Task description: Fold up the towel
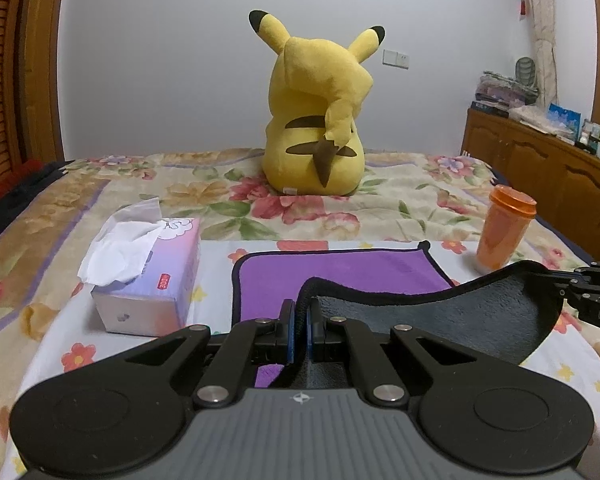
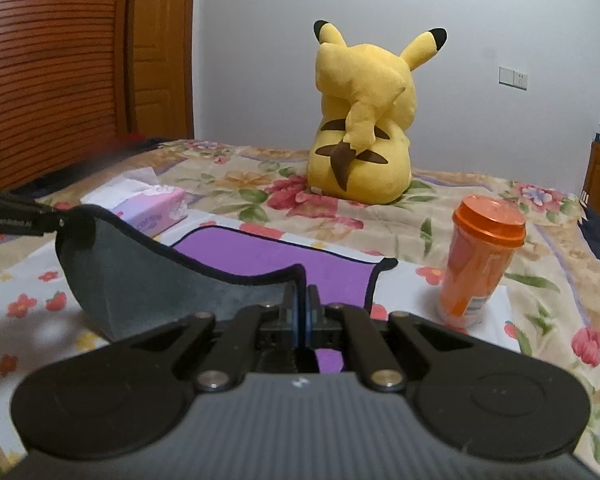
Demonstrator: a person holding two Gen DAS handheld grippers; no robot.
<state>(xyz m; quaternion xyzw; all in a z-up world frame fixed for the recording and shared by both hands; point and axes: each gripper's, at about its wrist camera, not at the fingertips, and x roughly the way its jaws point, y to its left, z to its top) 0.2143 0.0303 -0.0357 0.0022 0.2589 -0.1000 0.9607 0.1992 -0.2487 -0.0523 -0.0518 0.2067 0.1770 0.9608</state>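
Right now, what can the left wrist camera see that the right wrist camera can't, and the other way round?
Only the left wrist view shows the long wooden cabinet along the wall, cluttered with books and boxes.

Only the right wrist view shows the label low on the orange cup.

Both show the towel, purple on one side and grey on the other, with its near edge lifted by the left gripper and right gripper, plus the Pikachu plush and tissue box on the floral bedspread.

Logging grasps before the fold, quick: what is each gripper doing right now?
Left gripper: closed on the near edge of the towel, lifted.
Right gripper: closed on the same towel's near edge, lifted.
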